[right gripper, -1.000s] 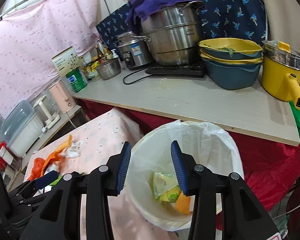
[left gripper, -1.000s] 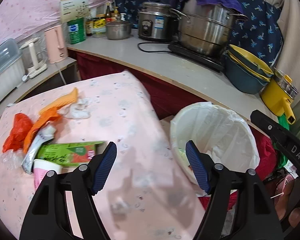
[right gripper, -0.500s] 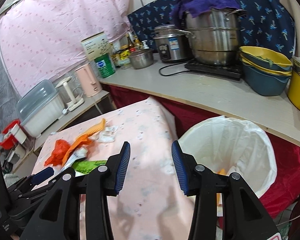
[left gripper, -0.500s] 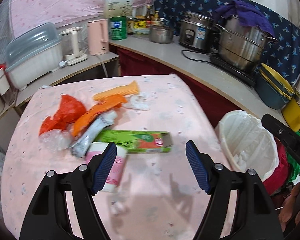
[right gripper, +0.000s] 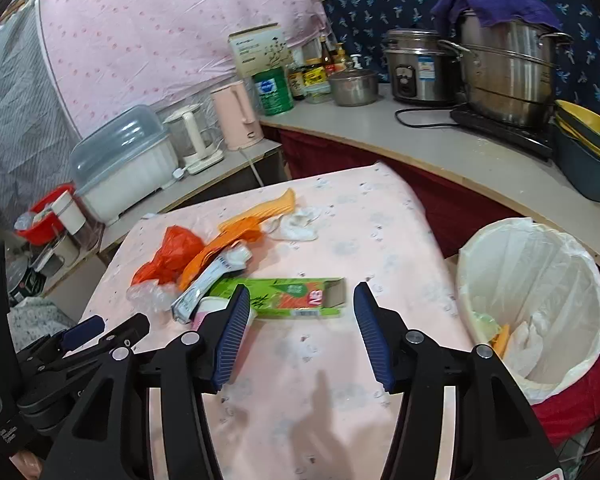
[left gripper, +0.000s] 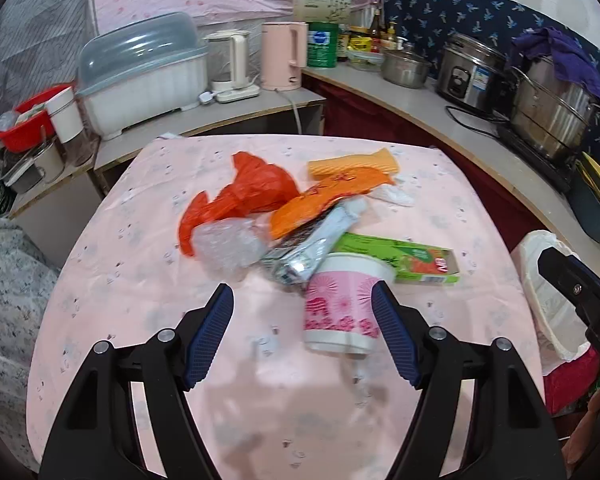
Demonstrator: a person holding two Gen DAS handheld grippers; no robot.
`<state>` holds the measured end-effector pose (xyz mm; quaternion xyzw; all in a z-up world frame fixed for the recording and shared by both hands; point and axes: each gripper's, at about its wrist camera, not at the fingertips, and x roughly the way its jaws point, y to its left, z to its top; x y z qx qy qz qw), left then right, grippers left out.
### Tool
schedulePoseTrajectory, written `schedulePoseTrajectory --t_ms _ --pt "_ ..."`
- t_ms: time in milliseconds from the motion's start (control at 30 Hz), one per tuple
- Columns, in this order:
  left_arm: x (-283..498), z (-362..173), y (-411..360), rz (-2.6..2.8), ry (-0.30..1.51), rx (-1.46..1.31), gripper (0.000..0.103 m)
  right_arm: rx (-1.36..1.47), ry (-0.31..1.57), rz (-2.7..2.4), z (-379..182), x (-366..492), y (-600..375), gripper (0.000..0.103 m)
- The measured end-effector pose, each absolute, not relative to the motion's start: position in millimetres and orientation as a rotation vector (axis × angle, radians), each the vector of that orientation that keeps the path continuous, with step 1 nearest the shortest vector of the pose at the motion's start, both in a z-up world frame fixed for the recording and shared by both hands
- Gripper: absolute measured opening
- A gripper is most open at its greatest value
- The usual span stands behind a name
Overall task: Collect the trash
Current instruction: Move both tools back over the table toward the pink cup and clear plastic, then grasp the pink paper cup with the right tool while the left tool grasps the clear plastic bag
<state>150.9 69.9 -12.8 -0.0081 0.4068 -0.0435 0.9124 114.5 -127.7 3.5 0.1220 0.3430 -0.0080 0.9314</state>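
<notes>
Trash lies heaped on the pink-clothed table (left gripper: 140,288): a pink paper cup (left gripper: 340,304) on its side, a green carton (left gripper: 404,258) (right gripper: 284,294), a silver wrapper (left gripper: 312,244), an orange bag (left gripper: 240,196), orange wrappers (left gripper: 332,196), clear plastic (left gripper: 224,244) and white tissue (right gripper: 296,224). My left gripper (left gripper: 302,332) is open above the near table, the cup just inside its right finger, untouched. My right gripper (right gripper: 296,332) hovers before the carton, its jaws opening with nothing between them. The white-lined bin (right gripper: 536,304) stands right of the table, with scraps inside.
A counter (right gripper: 420,136) curves behind and to the right, carrying steel pots, a rice cooker, kettles, jars and stacked bowls. A covered dish rack (left gripper: 140,72) and a red basket (left gripper: 24,120) sit on a lower shelf at the left. Grey bedding lies at the left.
Both grippers swung left from the bin to the table's trash pile. The right gripper's jaws have widened. The left gripper's opening is unchanged.
</notes>
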Motion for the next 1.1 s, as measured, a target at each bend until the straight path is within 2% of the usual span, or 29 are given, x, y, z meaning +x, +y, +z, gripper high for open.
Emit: schedulePoseTrajectory --t_ms 167,233,400,900,1100 --pt "152 -21 98 -0.044 0.852 -0.04 0.07 0.234 0.735 0.015 -7 121 -104 0.061" --pt "153 -24 109 -0.027 0.854 -0.055 0.077 0.224 0.753 0.028 -13 124 -93 0.064" --pt "157 -30 131 0.0 0.851 -0.072 0.081 0.217 0.796 0.058 -29 134 -70 0.069" --pt "190 -51 166 0.016 0.879 -0.132 0.091 0.183 0.929 0.1 -81 176 -24 0.069" --pt "216 -61 163 -0.006 0.903 -0.153 0.092 0.202 0.968 0.087 -98 191 -24 0.069"
